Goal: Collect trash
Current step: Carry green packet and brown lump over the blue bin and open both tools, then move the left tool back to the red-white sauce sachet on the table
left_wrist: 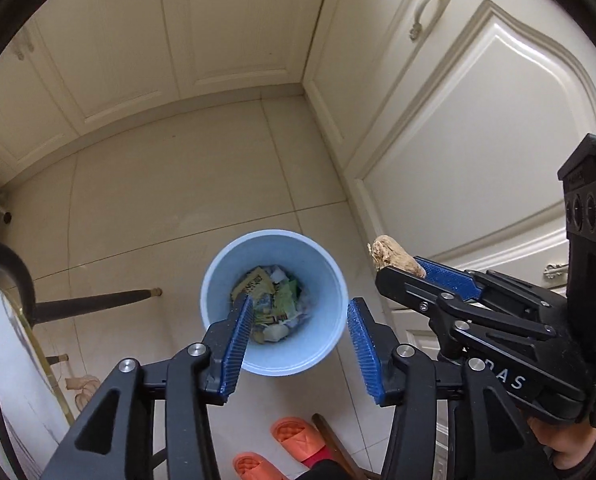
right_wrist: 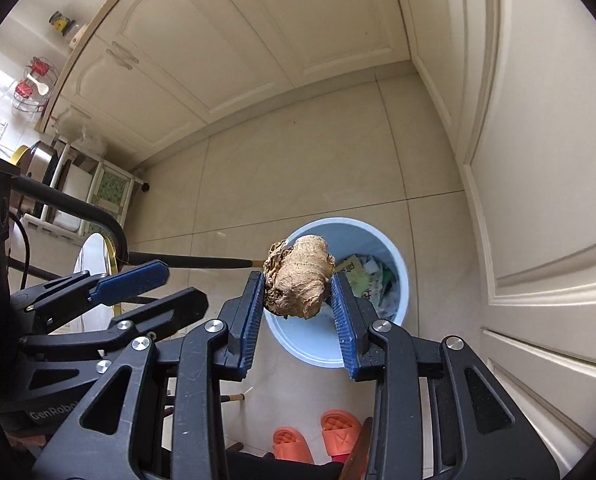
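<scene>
A light blue trash bin (left_wrist: pixel 274 360) stands on the tiled floor with paper wrappers (left_wrist: pixel 270 300) inside. It also shows in the right wrist view (right_wrist: pixel 309 344). My right gripper (right_wrist: pixel 298 280) is shut on a brown crumpled lump of trash (right_wrist: pixel 299 280) and holds it above the bin's near left rim. In the left wrist view the lump (left_wrist: pixel 393 258) sticks out of the right gripper (left_wrist: pixel 409 270), right of the bin. My left gripper (left_wrist: pixel 299 312) is open and empty, high above the bin. It also shows in the right wrist view (right_wrist: pixel 154 284).
Cream cabinet doors (left_wrist: pixel 477 128) line the far side and right. A dark chair leg (left_wrist: pixel 98 304) and a white table edge (left_wrist: pixel 10 360) are at left. Orange slippers (left_wrist: pixel 294 438) lie on the floor below. A shelf rack (right_wrist: pixel 98 192) stands far left.
</scene>
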Demonstrator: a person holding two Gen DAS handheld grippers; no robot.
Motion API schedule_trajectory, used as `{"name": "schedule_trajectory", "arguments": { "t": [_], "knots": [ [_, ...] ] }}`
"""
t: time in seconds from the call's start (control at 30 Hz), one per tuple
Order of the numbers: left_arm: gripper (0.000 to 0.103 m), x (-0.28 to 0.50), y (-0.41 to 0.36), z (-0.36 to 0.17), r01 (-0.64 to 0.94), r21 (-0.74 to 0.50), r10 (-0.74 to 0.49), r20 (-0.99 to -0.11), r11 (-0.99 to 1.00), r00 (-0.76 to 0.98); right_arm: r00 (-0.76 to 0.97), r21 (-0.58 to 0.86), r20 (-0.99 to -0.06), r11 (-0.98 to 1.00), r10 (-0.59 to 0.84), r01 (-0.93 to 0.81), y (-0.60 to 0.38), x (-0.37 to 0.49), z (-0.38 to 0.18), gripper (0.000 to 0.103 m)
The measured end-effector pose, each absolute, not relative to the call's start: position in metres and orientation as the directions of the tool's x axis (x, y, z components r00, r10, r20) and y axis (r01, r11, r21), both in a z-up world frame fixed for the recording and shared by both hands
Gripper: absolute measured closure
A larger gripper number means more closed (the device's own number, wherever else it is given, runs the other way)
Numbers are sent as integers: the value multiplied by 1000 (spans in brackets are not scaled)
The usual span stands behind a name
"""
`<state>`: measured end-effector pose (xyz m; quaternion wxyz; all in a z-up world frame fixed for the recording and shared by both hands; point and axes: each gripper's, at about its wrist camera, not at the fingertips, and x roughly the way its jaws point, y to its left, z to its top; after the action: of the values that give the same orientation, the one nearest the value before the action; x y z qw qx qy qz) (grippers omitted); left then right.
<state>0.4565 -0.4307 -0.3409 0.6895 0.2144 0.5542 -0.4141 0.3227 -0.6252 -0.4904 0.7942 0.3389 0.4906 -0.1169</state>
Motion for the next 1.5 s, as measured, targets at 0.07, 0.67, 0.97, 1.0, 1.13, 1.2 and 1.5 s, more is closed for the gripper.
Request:
{"name": "schedule_trajectory", "arguments": {
  "t": [0.07, 0.67, 0.97, 1.0, 1.13, 1.2, 1.5],
  "knots": [
    [53, 452, -429, -334, 808, -134, -337, -938, 574, 84, 499, 461, -846, 724, 185, 513, -629, 322, -498, 68],
    [12, 294, -258, -142, 780, 0, -591, -653, 625, 474, 741, 348, -670, 860, -49, 372, -532, 239, -282, 8],
    [1, 193, -115, -99, 637, 7, -540, -522, 771, 660, 822, 276, -569, 940, -9, 201, -417, 233, -211, 1],
    [1, 183, -94, -93, 626, -1, -537, -517, 779, 667, 823, 262, -567, 946, -11, 193, -406, 236, -209, 1],
    [1, 164, -25, -85, 565, -5, -487, -515, 825, 705, 823, 248, -568, 952, -7, 179, -378, 246, -208, 1],
    [1, 162, 5, -78, 541, -15, -468, -522, 841, 713, 815, 237, -579, 953, -16, 187, -371, 251, -210, 1],
    [1, 239, 22, -86, 375, 6, -297, -599, 927, 743, 771, 214, -631, 937, -83, 276, -396, 277, -246, 1]
  ]
}}
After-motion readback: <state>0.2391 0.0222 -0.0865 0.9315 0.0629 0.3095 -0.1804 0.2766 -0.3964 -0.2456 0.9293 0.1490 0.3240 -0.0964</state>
